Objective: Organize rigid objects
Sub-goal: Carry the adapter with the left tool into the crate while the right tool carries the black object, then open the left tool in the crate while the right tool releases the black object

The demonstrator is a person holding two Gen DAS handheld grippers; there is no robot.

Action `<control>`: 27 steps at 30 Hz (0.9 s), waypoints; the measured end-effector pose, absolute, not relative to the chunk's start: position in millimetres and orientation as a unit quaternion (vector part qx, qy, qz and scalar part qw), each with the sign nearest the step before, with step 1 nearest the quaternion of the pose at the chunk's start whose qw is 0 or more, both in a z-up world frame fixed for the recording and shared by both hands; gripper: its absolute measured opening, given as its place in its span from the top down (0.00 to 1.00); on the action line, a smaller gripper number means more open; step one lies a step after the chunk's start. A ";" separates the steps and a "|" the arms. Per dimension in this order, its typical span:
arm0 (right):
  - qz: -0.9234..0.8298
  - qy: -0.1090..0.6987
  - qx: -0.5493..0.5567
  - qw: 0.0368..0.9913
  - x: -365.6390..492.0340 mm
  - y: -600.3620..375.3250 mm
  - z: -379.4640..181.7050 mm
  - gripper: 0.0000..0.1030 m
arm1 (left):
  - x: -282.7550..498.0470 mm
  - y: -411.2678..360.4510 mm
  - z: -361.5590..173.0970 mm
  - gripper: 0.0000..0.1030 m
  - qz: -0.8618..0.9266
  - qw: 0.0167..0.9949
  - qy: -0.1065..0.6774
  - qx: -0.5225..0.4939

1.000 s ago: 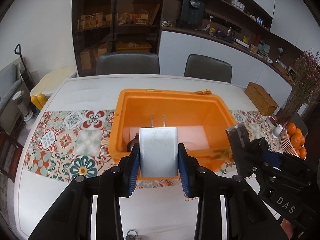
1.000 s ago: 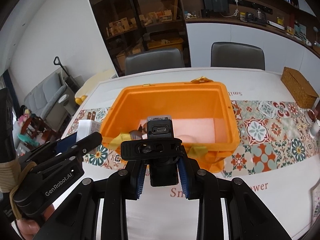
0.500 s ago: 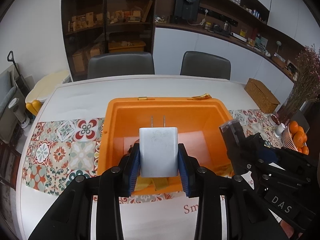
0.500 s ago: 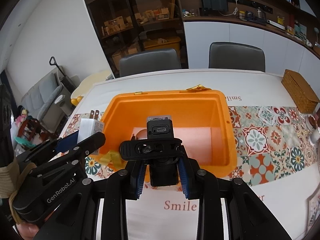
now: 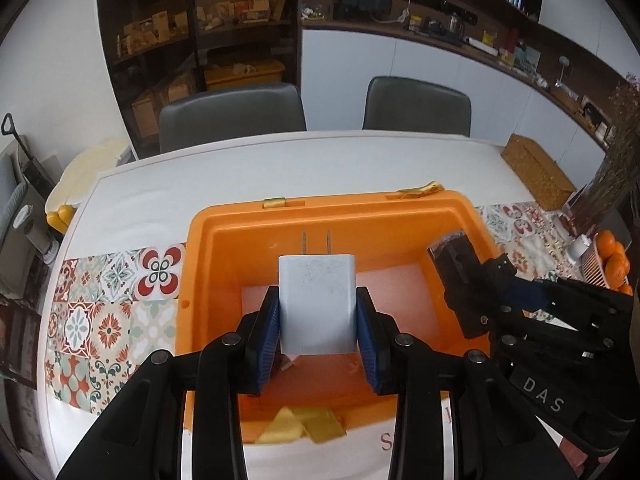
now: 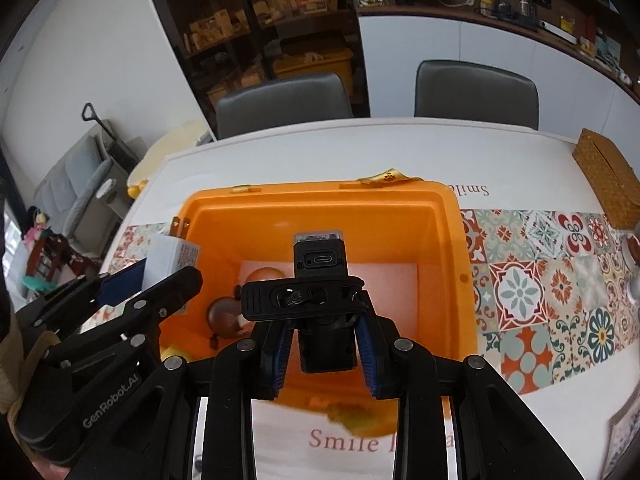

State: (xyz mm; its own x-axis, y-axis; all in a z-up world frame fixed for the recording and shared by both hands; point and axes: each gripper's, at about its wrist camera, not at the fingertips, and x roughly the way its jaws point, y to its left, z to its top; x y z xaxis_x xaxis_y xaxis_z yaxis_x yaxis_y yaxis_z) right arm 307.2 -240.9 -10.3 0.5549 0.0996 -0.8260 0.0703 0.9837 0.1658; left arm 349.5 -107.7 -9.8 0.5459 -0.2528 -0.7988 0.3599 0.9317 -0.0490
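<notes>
My left gripper is shut on a white wall charger, its two prongs pointing away, held above the open orange bin. My right gripper is shut on a small black device with a USB-C port and a clip, also over the orange bin. In the left wrist view the right gripper reaches in from the right; in the right wrist view the left gripper with the charger comes in from the left. A brown round object lies on the bin's floor.
The bin stands on a white table with a patterned tile runner. A woven box sits at the right end, a basket of oranges nearby. Yellow tabs hang at the bin's near rim. Two grey chairs stand behind.
Both grippers have moved forward and slightly down, from before the bin's near rim to over its inside. Each keeps its grip on its object.
</notes>
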 end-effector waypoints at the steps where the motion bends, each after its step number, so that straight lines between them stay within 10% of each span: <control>1: 0.008 0.475 0.089 0.875 311.7 -241.9 -12.9 0.71 | 353.8 -109.4 -12.8 0.65 -0.176 0.874 0.449 0.061; 27: 0.002 0.566 0.062 0.822 372.1 -245.2 -80.5 0.71 | 410.0 -127.7 -80.1 0.65 -0.152 0.821 0.540 0.109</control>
